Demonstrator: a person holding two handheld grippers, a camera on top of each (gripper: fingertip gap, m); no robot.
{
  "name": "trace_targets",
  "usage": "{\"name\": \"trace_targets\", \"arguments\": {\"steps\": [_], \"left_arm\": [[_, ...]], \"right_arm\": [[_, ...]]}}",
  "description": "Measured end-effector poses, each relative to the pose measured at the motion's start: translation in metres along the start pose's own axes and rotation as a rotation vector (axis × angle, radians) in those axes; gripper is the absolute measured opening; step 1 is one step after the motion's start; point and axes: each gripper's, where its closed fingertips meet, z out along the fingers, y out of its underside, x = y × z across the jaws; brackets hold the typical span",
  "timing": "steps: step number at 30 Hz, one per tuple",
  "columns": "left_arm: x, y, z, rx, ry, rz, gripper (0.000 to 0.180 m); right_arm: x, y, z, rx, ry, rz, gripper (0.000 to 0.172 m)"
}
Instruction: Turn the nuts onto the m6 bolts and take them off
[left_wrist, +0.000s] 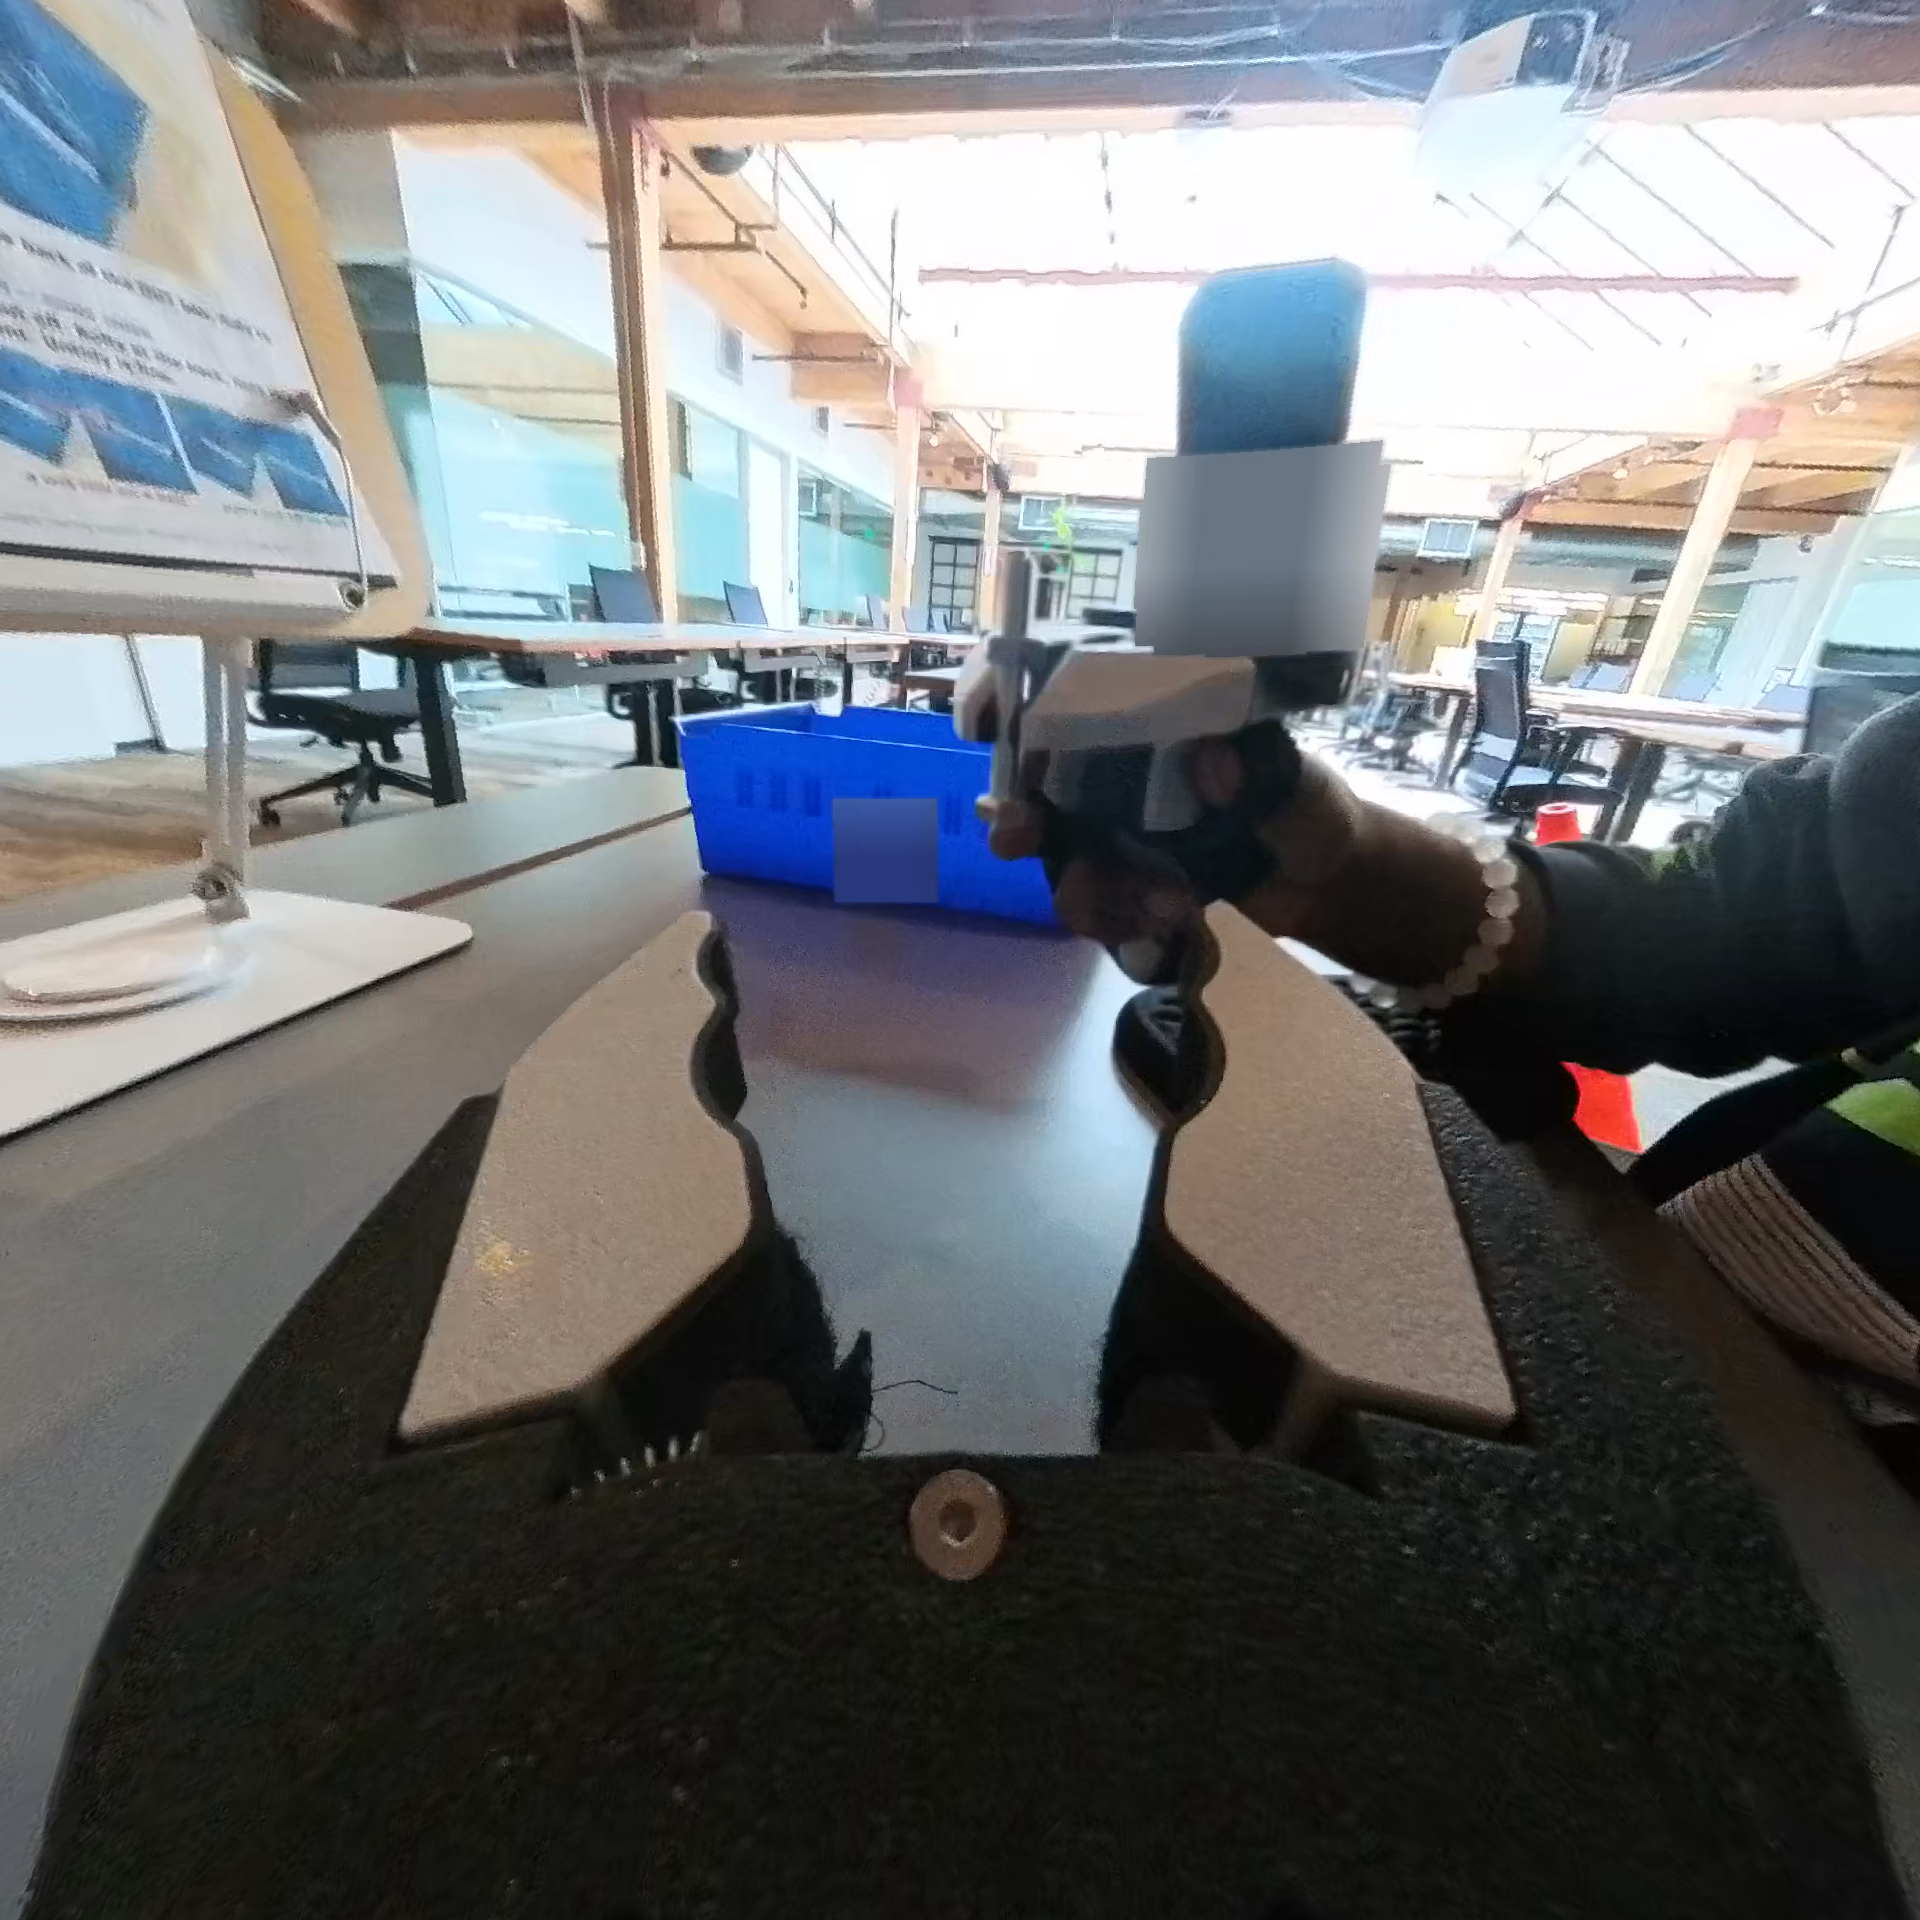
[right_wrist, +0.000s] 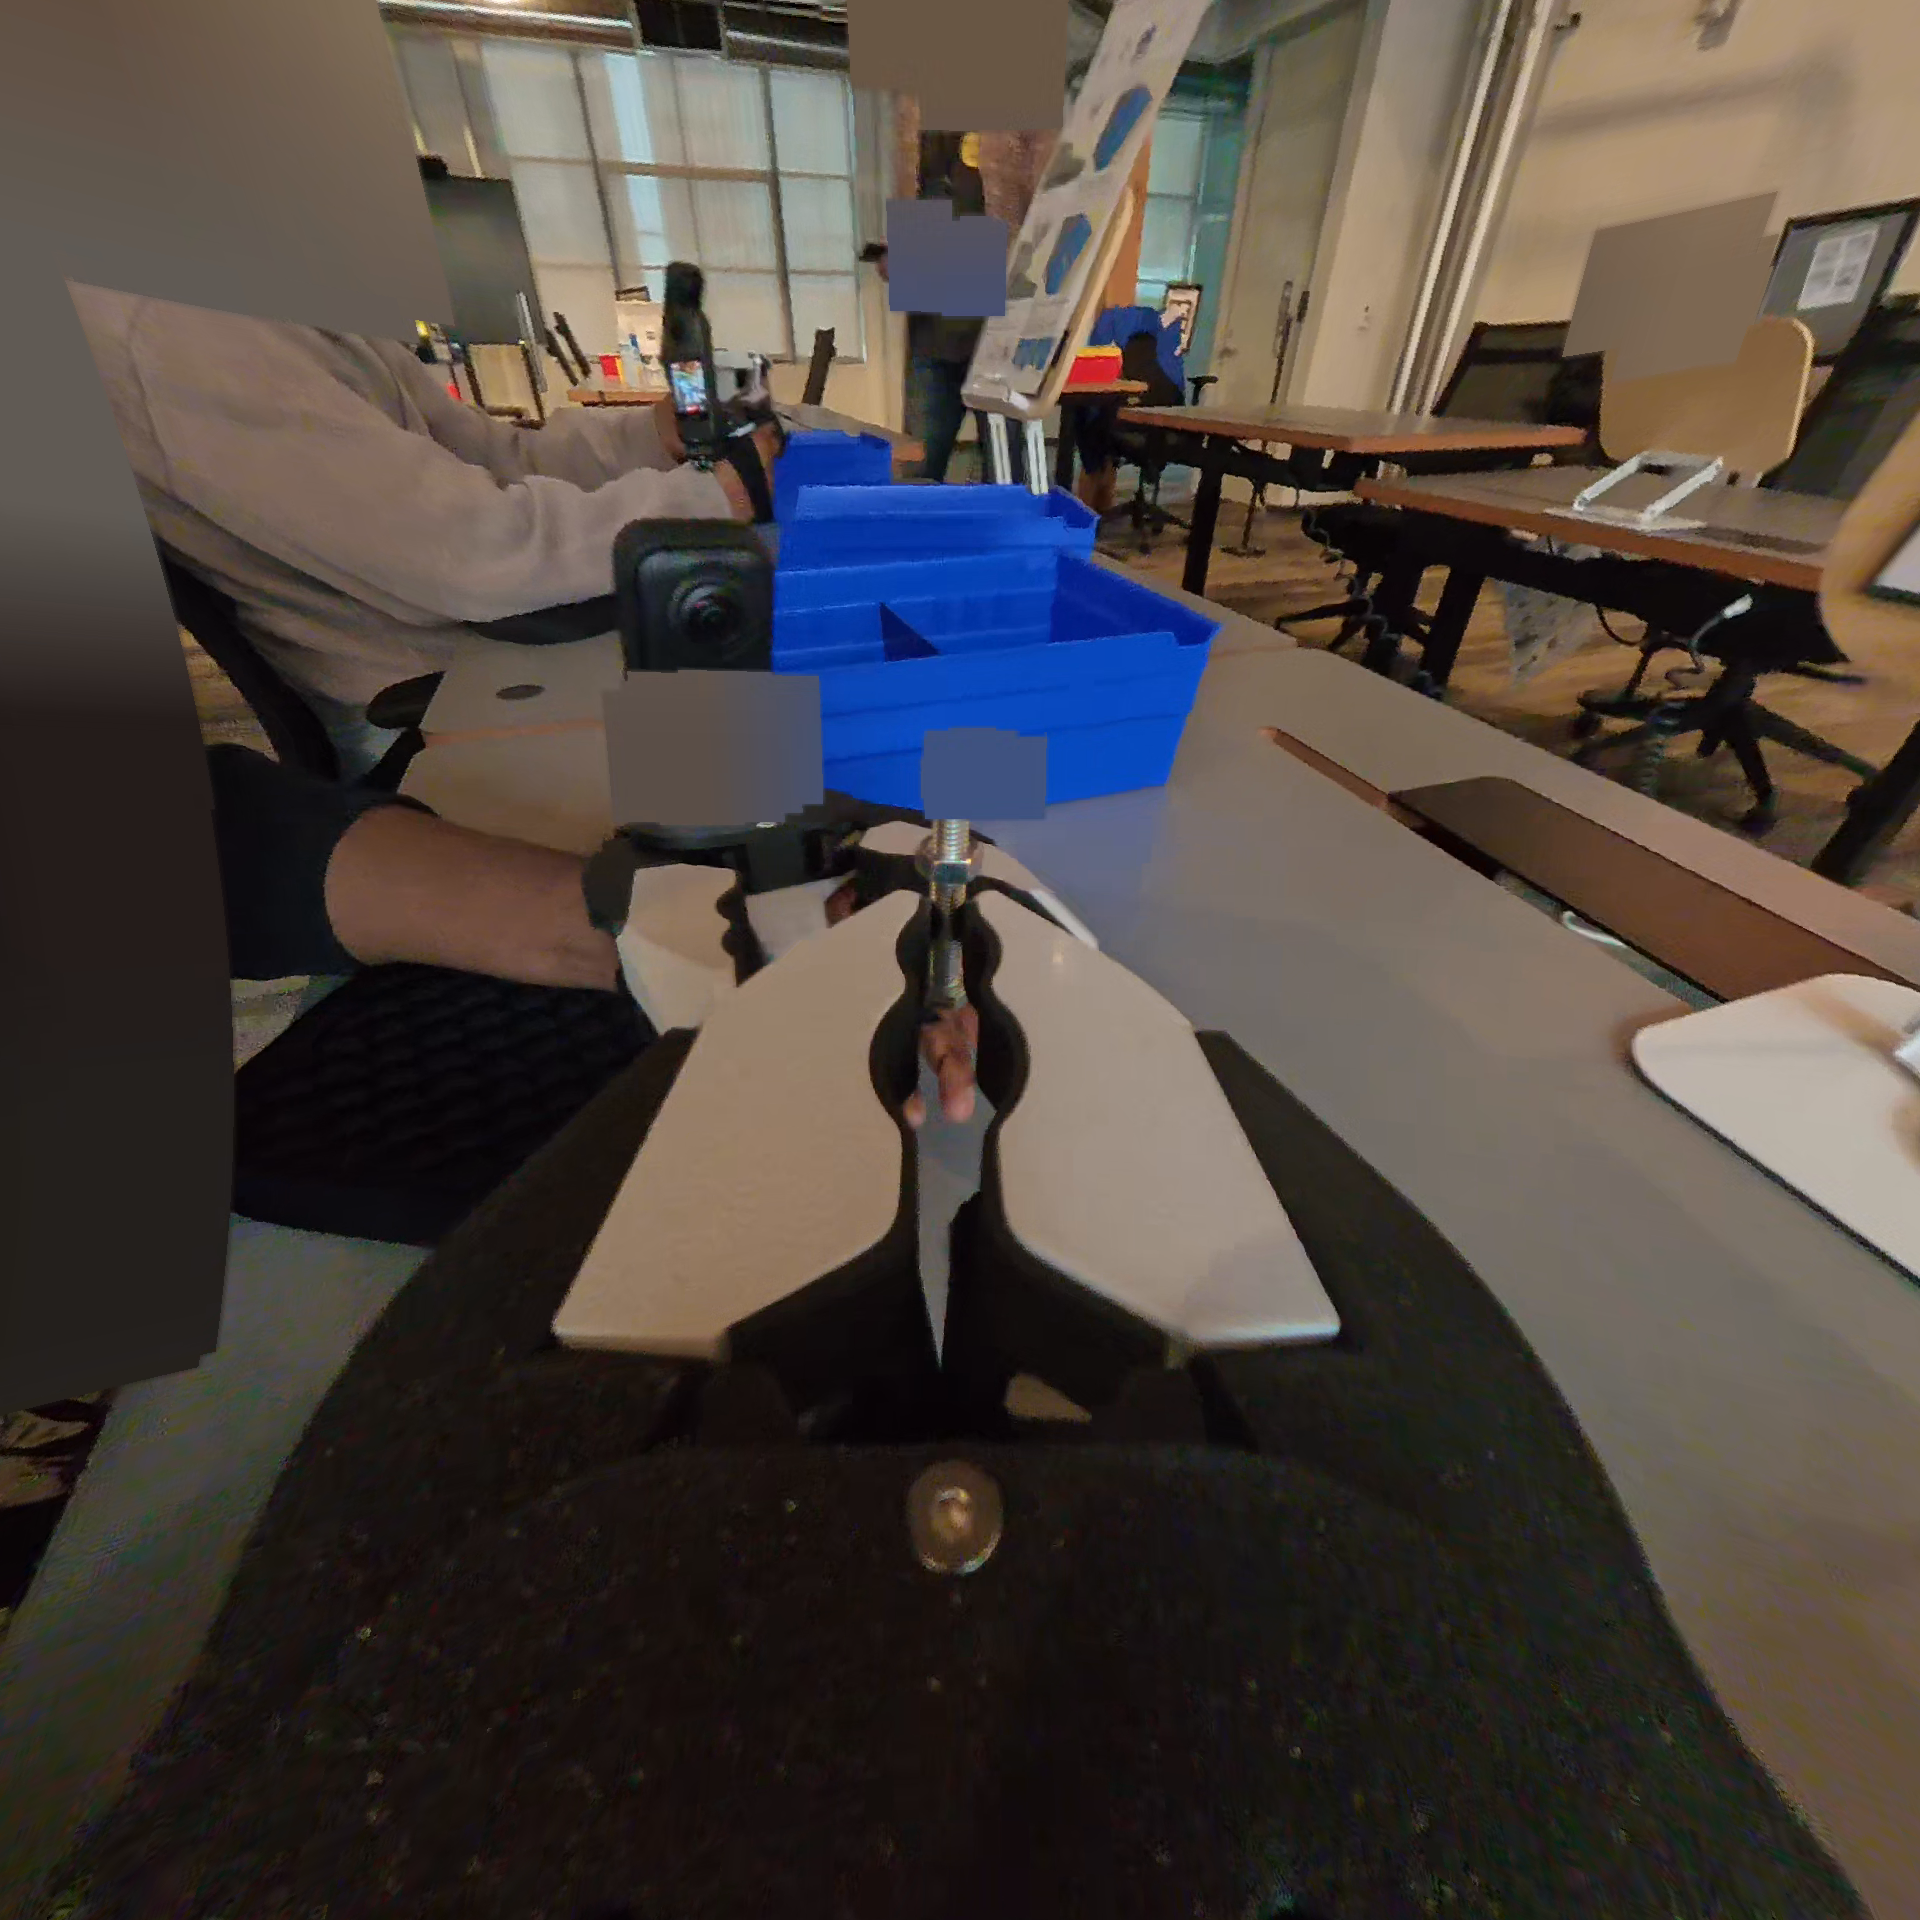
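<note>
In the right wrist view my right gripper (right_wrist: 945, 920) is shut on a silver threaded bolt (right_wrist: 945, 945). The bolt stands upright between the pads. A silver nut (right_wrist: 948, 857) sits on its thread just above the fingertips. A person's fingertip (right_wrist: 948, 1075) touches the bolt's lower end. In the left wrist view my left gripper (left_wrist: 956, 997) is open wide, with only the dark table (left_wrist: 935, 1195) between its fingers. The right gripper (left_wrist: 1023, 717) shows there, above and to the right, holding the bolt (left_wrist: 1006, 613) in the air. The left gripper (right_wrist: 727, 914) also shows open behind the bolt.
A blue divided bin (right_wrist: 1039, 675) stands on the table behind the grippers; it also shows in the left wrist view (left_wrist: 790, 821). A page stand with a white base (left_wrist: 260, 956) is at the left. More blue bins (right_wrist: 935, 520) and a seated person (right_wrist: 364, 499) are farther off. My left and right fingertips are right by each other.
</note>
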Motion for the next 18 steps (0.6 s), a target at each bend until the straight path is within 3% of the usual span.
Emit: {"name": "trace_targets", "arguments": {"steps": [8, 13, 18], "left_arm": [[-0.011, 0.007, -0.002, -0.046, -0.07, 0.013, 0.084], [-0.015, 0.007, -0.003, -0.049, -0.095, 0.019, 0.087], [-0.017, 0.007, -0.003, -0.048, -0.106, 0.015, 0.091]], "right_arm": [[0.067, -0.023, -0.065, -0.173, 0.257, 0.023, 0.005], [0.138, -0.018, -0.151, -0.441, 0.509, 0.071, 0.005], [0.203, 0.012, -0.252, -0.755, 0.702, 0.259, 0.005]]}}
